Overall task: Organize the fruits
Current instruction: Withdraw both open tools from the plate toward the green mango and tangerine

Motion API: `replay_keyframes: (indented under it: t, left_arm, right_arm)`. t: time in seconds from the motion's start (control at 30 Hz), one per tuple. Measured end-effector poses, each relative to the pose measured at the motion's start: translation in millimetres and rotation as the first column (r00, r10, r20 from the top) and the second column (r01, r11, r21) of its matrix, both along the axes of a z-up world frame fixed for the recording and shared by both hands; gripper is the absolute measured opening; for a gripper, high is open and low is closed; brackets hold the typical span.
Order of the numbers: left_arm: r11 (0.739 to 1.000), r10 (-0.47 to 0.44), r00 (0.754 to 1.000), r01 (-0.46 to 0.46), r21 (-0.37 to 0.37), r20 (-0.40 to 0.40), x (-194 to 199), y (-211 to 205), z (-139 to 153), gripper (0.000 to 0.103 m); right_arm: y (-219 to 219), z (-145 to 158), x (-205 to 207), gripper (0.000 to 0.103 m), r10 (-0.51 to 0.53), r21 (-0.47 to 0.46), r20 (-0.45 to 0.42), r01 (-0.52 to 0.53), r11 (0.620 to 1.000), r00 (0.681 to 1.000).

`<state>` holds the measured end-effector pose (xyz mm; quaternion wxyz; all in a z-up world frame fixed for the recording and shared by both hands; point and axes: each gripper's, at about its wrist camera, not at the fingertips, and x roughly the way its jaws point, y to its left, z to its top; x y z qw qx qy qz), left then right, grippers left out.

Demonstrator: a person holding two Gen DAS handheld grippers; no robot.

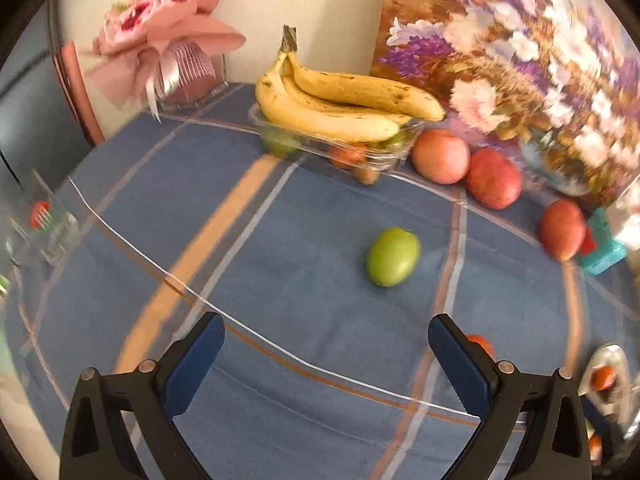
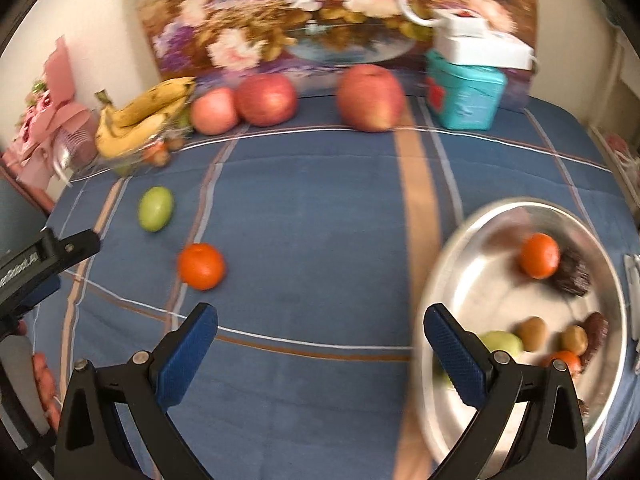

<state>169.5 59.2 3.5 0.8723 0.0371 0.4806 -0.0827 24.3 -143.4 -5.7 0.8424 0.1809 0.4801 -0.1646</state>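
Observation:
A green fruit (image 1: pixel 393 256) lies on the blue cloth ahead of my open left gripper (image 1: pixel 326 354), a little to its right; in the right wrist view the green fruit (image 2: pixel 155 208) lies far left. An orange (image 2: pixel 201 266) sits just beyond the left finger of my open right gripper (image 2: pixel 320 346). A metal bowl (image 2: pixel 452 248) at the right holds another orange (image 2: pixel 539 255), a green fruit, small brown fruits and dark pieces. Bananas (image 1: pixel 340 100) rest on a clear tray (image 1: pixel 280 136). Three red apples (image 2: pixel 370 97) line the back.
A flower painting (image 1: pixel 520 48) leans against the back wall, with a teal and white box (image 2: pixel 466 96) in front of it. A pink bouquet (image 1: pixel 160 44) stands at the back left. A glass item (image 1: pixel 44 224) sits at the table's left edge.

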Motion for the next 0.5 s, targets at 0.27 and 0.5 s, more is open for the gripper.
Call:
replay_keyframes:
  t: [0.27,0.5]
  left_arm:
    - [1.000,0.009,1.000,-0.009,0.006,-0.022,15.0,6.7,-6.9,0.103]
    - [0.997,-0.008,0.998,0.003,-0.079,-0.055,32.6,8.8,-8.9,0.103]
  right_arm:
    - [21.7,-3.1,29.4,0.103,0.040,-0.005,0.014,-0.040,0.999,0.999]
    - [31.9,-6.4,54.9,0.103,0.087,-0.012,0.020,-0.087,0.996,0.996]
